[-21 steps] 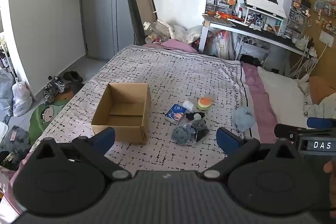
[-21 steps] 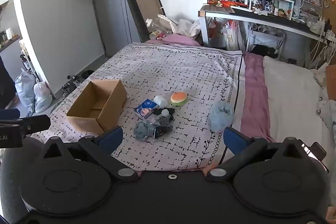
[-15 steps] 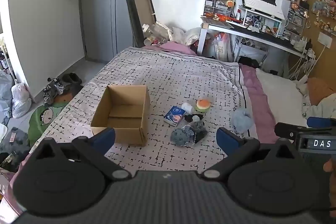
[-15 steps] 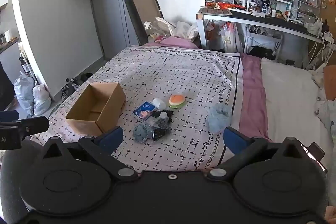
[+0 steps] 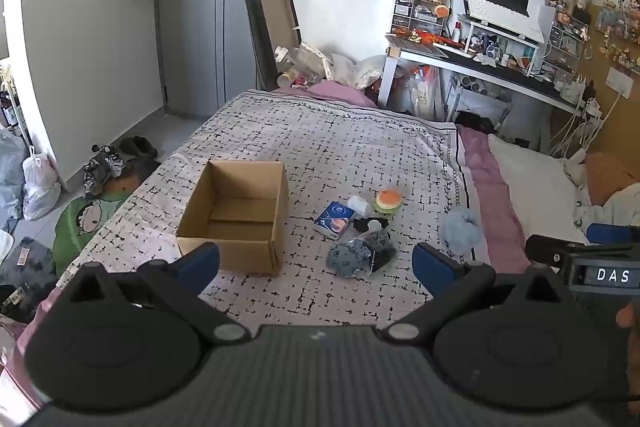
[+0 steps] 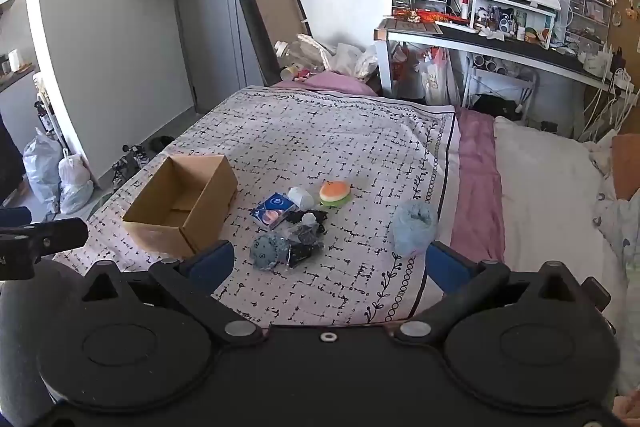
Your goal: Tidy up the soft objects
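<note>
An open, empty cardboard box (image 5: 236, 215) (image 6: 182, 211) sits on the patterned bed cover. To its right lies a cluster: a blue packet (image 5: 335, 219) (image 6: 274, 210), a white roll (image 5: 359, 205) (image 6: 301, 197), an orange-and-green burger toy (image 5: 388, 201) (image 6: 335, 192), a grey-blue soft toy with a dark bag (image 5: 358, 255) (image 6: 280, 250). A pale blue fluffy ball (image 5: 460, 229) (image 6: 414, 227) lies further right. My left gripper (image 5: 316, 263) and right gripper (image 6: 330, 263) are both open and empty, held above the bed's near edge.
A cluttered desk (image 5: 488, 67) with a monitor stands at the back right. White and pink bedding (image 6: 552, 195) lies to the right. Shoes and bags (image 5: 104, 163) are on the floor left of the bed. The right gripper's body shows in the left wrist view (image 5: 592, 267).
Both grippers have drawn back and up slightly, so the box and the objects look a little further away. Nothing on the bed has moved.
</note>
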A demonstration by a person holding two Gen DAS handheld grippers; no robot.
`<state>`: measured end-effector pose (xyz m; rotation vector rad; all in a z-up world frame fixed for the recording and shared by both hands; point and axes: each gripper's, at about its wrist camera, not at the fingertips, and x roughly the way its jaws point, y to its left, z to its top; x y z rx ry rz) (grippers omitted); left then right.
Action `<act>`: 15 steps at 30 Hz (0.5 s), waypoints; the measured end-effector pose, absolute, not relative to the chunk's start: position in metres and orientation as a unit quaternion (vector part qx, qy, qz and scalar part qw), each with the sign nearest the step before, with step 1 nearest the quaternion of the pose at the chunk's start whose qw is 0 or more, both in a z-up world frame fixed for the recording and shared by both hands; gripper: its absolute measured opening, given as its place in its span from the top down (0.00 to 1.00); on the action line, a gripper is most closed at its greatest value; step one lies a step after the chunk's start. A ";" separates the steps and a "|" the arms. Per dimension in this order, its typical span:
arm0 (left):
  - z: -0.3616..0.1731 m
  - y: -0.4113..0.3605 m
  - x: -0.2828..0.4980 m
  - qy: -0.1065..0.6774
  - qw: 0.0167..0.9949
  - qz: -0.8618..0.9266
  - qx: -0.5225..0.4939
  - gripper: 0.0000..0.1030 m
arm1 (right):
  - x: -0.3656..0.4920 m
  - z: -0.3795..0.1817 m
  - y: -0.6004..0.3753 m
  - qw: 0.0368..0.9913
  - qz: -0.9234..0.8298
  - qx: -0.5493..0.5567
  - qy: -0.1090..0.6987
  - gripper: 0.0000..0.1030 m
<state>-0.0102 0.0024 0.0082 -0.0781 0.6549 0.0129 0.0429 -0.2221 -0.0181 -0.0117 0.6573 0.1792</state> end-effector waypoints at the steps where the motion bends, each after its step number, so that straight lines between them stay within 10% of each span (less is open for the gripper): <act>1: 0.008 0.002 -0.011 0.321 0.946 0.006 -0.038 0.01 | 0.042 -0.017 -0.223 0.943 0.088 -0.006 0.322 0.00; 15: 0.004 0.000 -0.011 0.324 0.946 -0.002 -0.035 0.01 | 0.042 -0.023 -0.222 0.941 0.090 -0.009 0.325 0.00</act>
